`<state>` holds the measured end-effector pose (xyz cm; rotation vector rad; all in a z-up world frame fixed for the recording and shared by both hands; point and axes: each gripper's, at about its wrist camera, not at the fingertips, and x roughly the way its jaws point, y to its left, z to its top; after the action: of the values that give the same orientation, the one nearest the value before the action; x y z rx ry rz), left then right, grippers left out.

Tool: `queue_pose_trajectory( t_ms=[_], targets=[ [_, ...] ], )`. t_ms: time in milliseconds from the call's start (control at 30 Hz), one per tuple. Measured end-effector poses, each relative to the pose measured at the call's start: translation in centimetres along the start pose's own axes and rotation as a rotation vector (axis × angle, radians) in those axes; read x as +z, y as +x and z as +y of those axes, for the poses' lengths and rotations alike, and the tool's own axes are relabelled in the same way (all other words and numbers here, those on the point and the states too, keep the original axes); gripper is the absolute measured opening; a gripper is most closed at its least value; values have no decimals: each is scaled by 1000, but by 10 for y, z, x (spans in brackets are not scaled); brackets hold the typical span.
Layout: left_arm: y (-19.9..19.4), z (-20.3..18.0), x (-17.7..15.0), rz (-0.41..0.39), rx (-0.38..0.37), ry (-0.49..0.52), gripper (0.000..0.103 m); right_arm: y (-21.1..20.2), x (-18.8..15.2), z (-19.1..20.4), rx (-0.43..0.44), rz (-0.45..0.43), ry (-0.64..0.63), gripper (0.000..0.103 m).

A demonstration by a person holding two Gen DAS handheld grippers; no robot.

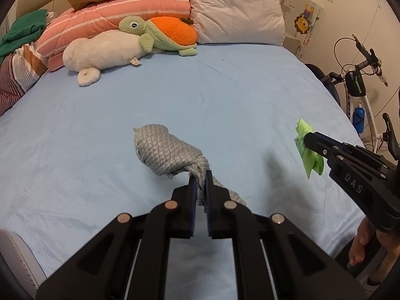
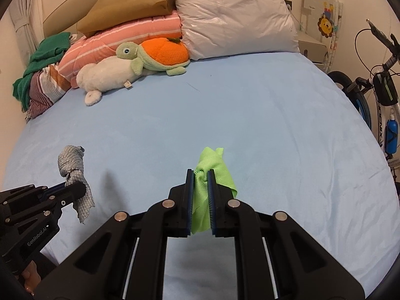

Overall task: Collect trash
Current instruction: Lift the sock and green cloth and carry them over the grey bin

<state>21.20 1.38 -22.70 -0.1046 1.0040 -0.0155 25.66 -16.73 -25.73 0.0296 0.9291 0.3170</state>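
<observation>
Two handheld grippers hang above a bed [image 1: 225,95] dressed in a pale blue sheet, each with a rag in its grasp. The left gripper [image 1: 200,177] has its jaws pressed nearly together on the tail of a grey quilted cloth [image 1: 165,150], whose knotted bulk juts out beyond the fingertips over the sheet; whether its far end touches the bed cannot be told. To its right the right gripper [image 2: 200,175] pinches a lime-green cloth [image 2: 212,172] between blue pads, the fabric bunching above the jaws and trailing below them, clear of the sheet with its shadow cast on the bed beneath. A hand [image 1: 360,245] shows at the near edge of the bed, gripping the right tool's handle.

Judged from this moment, the picking-up stage looks done for these two pieces: both are secured and the open stretch of sheet around them shows no other litter. What remains is the disposal, and no bin or bag for it can be seen in either view. At the head of the bed, well apart from the grippers, lie a plush turtle [image 1: 160,33] with an orange shell, a white plush toy [image 1: 100,53], a striped pink quilt [image 1: 112,17] and a white pillow [image 1: 235,12], none of which reads as trash. A bicycle [image 1: 360,82] stands beside the bed on its right
</observation>
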Motion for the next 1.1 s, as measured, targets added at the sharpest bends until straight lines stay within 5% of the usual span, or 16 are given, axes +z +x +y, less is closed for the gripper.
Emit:
queue_pose_trajectory(
  t_ms=[800,1100],
  targets=[
    [-165,61,-85,-172,114,-140,7,-130,-30,114,162,-120,-182,10],
    [-237,106,-113,-239,219,-258,7,-168,-35,191,344,-116,-314,10]
  ],
)
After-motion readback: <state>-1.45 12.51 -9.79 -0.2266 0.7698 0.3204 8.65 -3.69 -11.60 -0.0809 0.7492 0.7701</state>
